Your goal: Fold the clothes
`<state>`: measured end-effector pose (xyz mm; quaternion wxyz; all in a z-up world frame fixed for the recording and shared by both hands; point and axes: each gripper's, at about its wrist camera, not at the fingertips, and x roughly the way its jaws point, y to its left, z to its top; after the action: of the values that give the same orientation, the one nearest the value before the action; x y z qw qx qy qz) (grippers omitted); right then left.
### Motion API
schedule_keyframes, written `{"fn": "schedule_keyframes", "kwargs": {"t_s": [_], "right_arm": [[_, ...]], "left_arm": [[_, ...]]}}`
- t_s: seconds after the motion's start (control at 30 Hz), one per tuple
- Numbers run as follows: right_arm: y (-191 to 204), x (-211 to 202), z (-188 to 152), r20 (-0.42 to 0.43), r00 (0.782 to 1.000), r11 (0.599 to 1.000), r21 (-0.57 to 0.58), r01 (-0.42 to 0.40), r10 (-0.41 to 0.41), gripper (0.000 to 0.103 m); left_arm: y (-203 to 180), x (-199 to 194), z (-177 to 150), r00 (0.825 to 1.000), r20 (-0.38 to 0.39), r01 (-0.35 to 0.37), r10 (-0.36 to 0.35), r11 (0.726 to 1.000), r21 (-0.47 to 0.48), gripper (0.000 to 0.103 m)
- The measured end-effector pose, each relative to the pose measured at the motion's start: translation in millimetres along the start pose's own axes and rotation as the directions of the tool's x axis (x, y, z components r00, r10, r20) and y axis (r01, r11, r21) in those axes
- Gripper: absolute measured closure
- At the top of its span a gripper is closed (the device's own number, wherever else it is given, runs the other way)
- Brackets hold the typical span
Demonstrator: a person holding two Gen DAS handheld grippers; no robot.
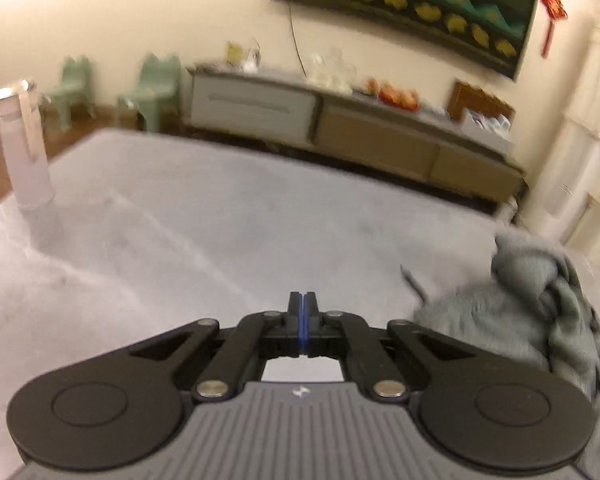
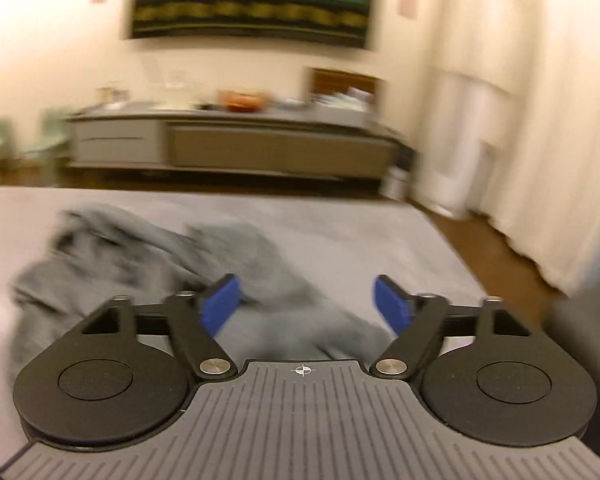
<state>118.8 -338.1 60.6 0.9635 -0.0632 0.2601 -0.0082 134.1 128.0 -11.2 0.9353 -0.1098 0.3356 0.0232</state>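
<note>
Grey garment [image 2: 148, 264] on pale grey sheet [image 1: 260, 208]; blue pads [image 2: 390, 306] on black right tool [image 2: 304, 304].

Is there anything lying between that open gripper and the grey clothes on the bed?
Nothing visible. The right gripper hangs open just above the crumpled grey garment, with only bare bedsheet around it.

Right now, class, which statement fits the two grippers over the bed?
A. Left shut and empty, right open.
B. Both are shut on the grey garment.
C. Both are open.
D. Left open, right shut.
A: the left gripper has its pads together with nothing between, while the right gripper stands wide apart above the crumpled grey garment.
</note>
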Motion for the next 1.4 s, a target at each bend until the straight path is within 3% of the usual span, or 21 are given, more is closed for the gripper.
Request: {"fn": "schedule_keyframes", "kwargs": {"t_s": [0.03, 0.07, 0.1, 0.2, 0.3, 0.4, 0.43, 0.47, 0.5, 0.53, 0.57, 0.63, 0.73, 0.77, 0.83, 0.97, 1.07, 1.17, 1.23, 1.3, 1.4], "right_arm": [[12, 17, 11, -0.01, 0.999, 0.998, -0.032, -0.048, 0.048, 0.012], [23, 35, 22, -0.022, 0.995, 0.993, -0.063, -0.095, 0.094, 0.012], [32, 61, 30, -0.05, 0.995, 0.992, -0.093, -0.087, 0.083, 0.012], [54, 142, 42, -0.175, 0.984, 0.99, -0.124, -0.06, 0.038, 0.018], [53, 198, 37, -0.316, 0.945, 0.993, -0.046, -0.108, 0.088, 0.024], [44, 222, 25, -0.385, 0.913, 0.991, 0.031, -0.132, 0.134, 0.051], [38, 225, 24, -0.397, 0.904, 0.987, 0.064, -0.146, 0.159, 0.079], [33, 224, 23, -0.391, 0.91, 0.991, 0.04, -0.13, 0.135, 0.095], [29, 222, 23, -0.385, 0.917, 0.994, 0.014, -0.112, 0.108, 0.098], [20, 214, 27, -0.35, 0.934, 0.997, -0.011, -0.081, 0.072, 0.099], [6, 202, 34, -0.296, 0.955, 1.0, -0.002, -0.026, 0.024, 0.099], [-36, 167, 49, -0.175, 0.983, 0.992, 0.107, 0.074, -0.055, 0.099], [-93, 119, 55, -0.085, 0.983, 0.95, 0.253, 0.182, -0.165, 0.099], [-107, 107, 52, -0.074, 0.978, 0.934, 0.291, 0.208, -0.195, 0.099], [-122, 93, 39, -0.088, 0.966, 0.909, 0.327, 0.26, -0.244, 0.099], [-121, 100, 0, -0.19, 0.96, 0.899, 0.351, 0.263, -0.207, 0.097], [-110, 105, -22, -0.237, 0.958, 0.909, 0.342, 0.239, -0.162, 0.097], [-100, 98, -32, -0.227, 0.958, 0.909, 0.337, 0.244, -0.173, 0.099], [-102, 87, -30, -0.217, 0.959, 0.91, 0.331, 0.248, -0.182, 0.099], [-108, 84, -22, -0.204, 0.96, 0.915, 0.318, 0.25, -0.191, 0.099], [-111, 84, -2, -0.192, 0.969, 0.933, 0.294, 0.206, -0.154, 0.086]], "left_arm": [[-7, 3, 2, 1.0, -0.008, 0.021, -0.021, 0.999, 0.039, 0.098], [-14, 6, 3, 0.999, -0.016, 0.042, -0.041, 0.996, 0.078, 0.086], [-24, 10, 5, 0.998, -0.022, 0.066, -0.064, 0.991, 0.119, 0.066], [-75, 33, 12, 0.988, -0.02, 0.155, -0.155, 0.951, 0.268, 0.039], [-136, 79, 14, 0.967, -0.103, 0.253, -0.231, 0.878, 0.407, 0.029], [-179, 117, 2, 0.975, -0.138, 0.222, -0.175, 0.822, 0.524, 0.028], [-187, 127, -1, 0.977, -0.147, 0.212, -0.157, 0.813, 0.542, 0.029], [-189, 133, -3, 0.973, -0.158, 0.226, -0.166, 0.816, 0.532, 0.046], [-186, 132, -1, 0.967, -0.166, 0.251, -0.192, 0.823, 0.51, 0.079], [-180, 126, 1, 0.971, -0.156, 0.234, -0.18, 0.839, 0.492, 0.085], [-173, 119, 5, 0.976, -0.141, 0.215, -0.168, 0.855, 0.472, 0.099], [-151, 96, 13, 0.986, -0.082, 0.166, -0.145, 0.896, 0.412, 0.099], [-94, 40, 26, 0.999, 0.031, 0.029, -0.036, 0.976, 0.217, 0.099], [-74, 23, 27, 0.998, 0.056, -0.023, 0.016, 0.99, 0.142, 0.099], [-49, 1, 13, 0.993, 0.053, -0.107, 0.102, 0.989, 0.099, 0.099], [0, -40, -14, 0.965, 0.035, -0.261, 0.26, 0.965, 0.023, 0.096], [15, -56, -20, 0.973, 0.009, -0.232, 0.232, 0.971, 0.059, 0.084], [14, -56, -3, 0.985, 0.014, -0.171, 0.171, 0.983, 0.061, 0.052], [12, -50, 14, 0.99, 0.029, -0.141, 0.14, 0.989, 0.034, 0.039], [7, -25, 29, 0.996, -0.007, -0.084, 0.084, 0.996, 0.029, 0.016], [-7, 20, 47, 0.996, -0.07, -0.049, 0.054, 0.996, 0.069, 0.014]]}}
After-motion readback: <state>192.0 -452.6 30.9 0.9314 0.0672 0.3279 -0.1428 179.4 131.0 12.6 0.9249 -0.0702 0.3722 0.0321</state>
